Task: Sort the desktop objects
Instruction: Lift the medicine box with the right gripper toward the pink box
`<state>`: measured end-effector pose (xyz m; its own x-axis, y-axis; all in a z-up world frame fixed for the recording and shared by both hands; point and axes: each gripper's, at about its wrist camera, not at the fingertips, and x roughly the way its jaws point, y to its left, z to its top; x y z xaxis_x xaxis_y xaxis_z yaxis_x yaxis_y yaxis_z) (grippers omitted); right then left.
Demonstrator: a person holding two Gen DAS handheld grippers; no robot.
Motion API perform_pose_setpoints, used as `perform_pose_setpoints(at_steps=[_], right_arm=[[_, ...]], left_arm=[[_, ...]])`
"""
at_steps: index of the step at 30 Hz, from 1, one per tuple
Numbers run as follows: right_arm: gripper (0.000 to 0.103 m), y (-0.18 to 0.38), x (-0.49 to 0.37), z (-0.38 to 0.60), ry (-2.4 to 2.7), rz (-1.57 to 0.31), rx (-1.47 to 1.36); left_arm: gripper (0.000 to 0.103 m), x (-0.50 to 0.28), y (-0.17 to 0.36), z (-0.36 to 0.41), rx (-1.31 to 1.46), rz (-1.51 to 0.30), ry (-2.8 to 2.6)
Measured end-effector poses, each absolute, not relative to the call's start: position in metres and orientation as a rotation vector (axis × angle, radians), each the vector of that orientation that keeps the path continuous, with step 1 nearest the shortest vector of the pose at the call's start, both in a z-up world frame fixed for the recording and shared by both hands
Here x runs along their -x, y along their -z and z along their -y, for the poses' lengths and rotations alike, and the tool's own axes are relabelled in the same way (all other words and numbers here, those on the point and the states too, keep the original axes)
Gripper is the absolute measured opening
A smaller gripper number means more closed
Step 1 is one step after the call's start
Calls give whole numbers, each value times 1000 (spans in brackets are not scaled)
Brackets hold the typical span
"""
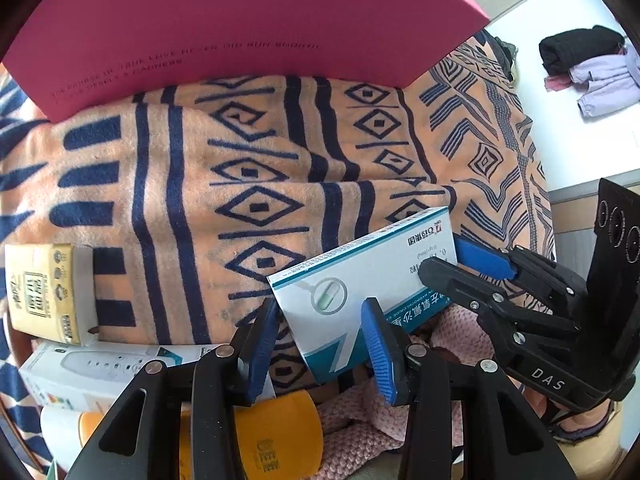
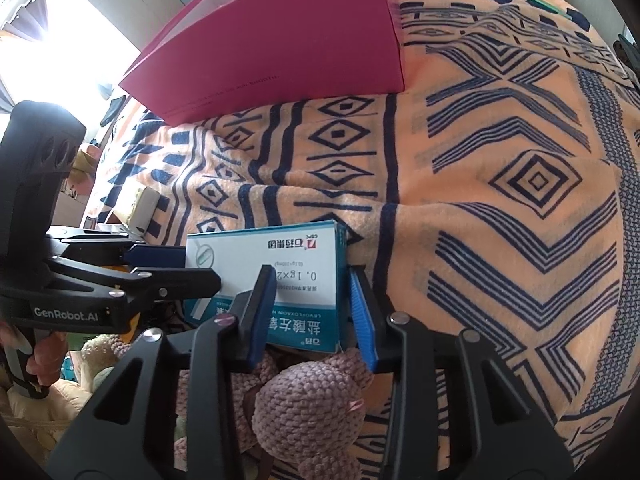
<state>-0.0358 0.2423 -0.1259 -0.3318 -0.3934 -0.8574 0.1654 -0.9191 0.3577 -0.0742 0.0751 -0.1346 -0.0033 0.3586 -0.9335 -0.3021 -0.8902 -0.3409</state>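
While my right gripper (image 2: pixel 312 316) clamps one end of the teal-and-white medicine box (image 2: pixel 272 276), my left gripper (image 1: pixel 320 344) straddles the other end, fingers spread (contact unclear). The box sits over the patterned blanket (image 2: pixel 500 160), just above a pink crocheted toy (image 2: pixel 308 404).

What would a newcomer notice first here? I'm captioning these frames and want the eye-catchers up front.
First, the white and teal medicine box in the middle foreground, with both tools on it: the right tool has its blue pads at the box's sides, and the left tool straddles its other end. Behind it, an orange blanket with navy patterns fills the view, and a large magenta box stands at its far edge.
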Motion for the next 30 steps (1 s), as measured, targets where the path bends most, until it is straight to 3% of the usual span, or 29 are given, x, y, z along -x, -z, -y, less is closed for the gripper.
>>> perform_pose_setpoints(at_steps=[9, 30], right_arm=[[33, 101, 30, -246, 2346, 314, -1488], [33, 39, 27, -241, 2405, 313, -1284]], left_arm=[[43, 72, 118, -74, 1801, 67, -1992], [43, 69, 48, -66, 1637, 55, -2166]])
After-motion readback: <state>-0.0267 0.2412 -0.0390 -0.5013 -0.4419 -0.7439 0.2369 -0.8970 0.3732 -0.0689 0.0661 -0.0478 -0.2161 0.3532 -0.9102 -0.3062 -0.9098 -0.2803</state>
